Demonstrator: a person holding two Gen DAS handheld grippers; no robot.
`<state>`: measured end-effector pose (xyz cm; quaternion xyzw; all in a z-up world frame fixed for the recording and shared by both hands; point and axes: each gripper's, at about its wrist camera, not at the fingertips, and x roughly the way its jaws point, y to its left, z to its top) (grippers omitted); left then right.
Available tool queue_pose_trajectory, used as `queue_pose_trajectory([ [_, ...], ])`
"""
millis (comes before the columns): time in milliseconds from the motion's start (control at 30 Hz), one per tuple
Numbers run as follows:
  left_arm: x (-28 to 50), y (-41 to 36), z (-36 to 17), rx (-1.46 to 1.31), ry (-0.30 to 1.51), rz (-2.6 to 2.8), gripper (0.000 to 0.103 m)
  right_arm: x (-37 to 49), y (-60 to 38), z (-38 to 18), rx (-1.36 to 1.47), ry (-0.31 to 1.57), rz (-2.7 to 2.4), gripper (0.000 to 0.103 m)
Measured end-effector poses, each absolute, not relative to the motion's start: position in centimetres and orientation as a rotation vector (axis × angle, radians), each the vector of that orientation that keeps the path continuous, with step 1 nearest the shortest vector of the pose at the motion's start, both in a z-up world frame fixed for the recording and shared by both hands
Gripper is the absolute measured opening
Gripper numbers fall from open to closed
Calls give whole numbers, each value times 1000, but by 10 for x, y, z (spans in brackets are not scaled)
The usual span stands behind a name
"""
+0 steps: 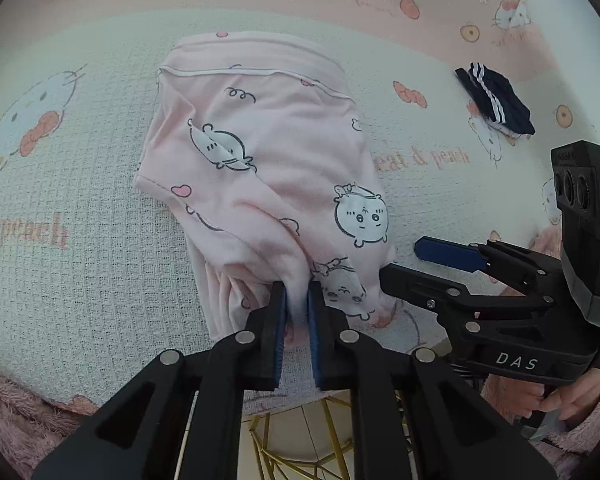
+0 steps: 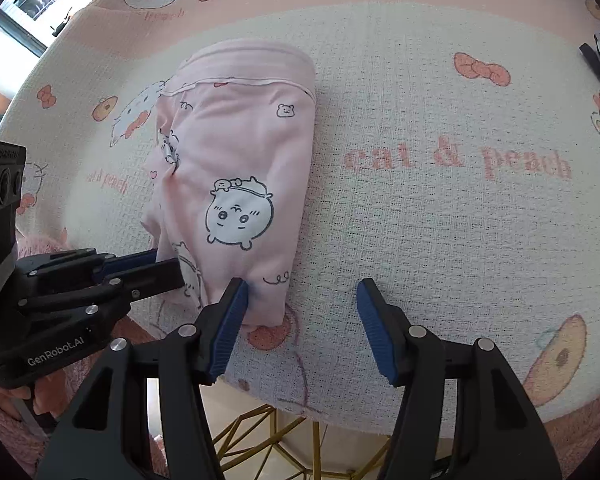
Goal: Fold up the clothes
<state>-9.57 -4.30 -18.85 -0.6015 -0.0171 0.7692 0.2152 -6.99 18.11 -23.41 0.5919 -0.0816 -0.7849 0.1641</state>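
- Left wrist view: the left gripper (image 1: 297, 300) is clenched on a bunched fold at the near edge of the pink garment (image 1: 260, 168), the blue pads pressing the cloth from both sides
- The pink garment, printed with small cartoon animals and hearts, lies partly folded on the cat-and-peach tablecloth (image 1: 80, 280), near the front edge of the table
- The right gripper (image 1: 404, 264) comes in from the right, just beside the garment's near right corner, its fingers spread apart with nothing between them
- A dark folded item with white stripes (image 1: 496, 100) lies well apart, toward the far right of the cloth
- A hand (image 1: 572, 400) in a fluffy pink sleeve grips the handle of the right tool
- Right wrist view: the right gripper (image 2: 300, 312) stands released, jaws wide; its left pad sits at the pink garment's (image 2: 240, 152) near right corner, while its right pad is over bare tablecloth (image 2: 440, 220)
- The left gripper (image 2: 168, 264) reaches in from the left, its tips buried in the garment's near left edge
- Gold wire table legs (image 2: 284, 432) show below the table edge
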Motion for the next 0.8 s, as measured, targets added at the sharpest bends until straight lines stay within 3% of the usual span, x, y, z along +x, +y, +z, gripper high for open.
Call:
queue_pose_trajectory([
  [233, -101, -40, -164, -1634, 109, 2070, 8, -71, 188, -232, 1652, -199, -2249, 59],
  [400, -102, -52, -190, -1773, 190, 2047, 6, -73, 185, -231, 1620, -111, -2287, 58],
  [500, -108, -78, -207, -1902, 62, 2047, 1, -73, 188, -231, 1620, -54, -2314, 58],
  [667, -106, -92, -159, -1714, -128, 2129, 1, -73, 197, -221, 1601, -97, -2326, 58],
  [800, -103, -64, -159, -1637, -79, 2112, 2, -73, 199, -208, 1533, -204, -2295, 58],
])
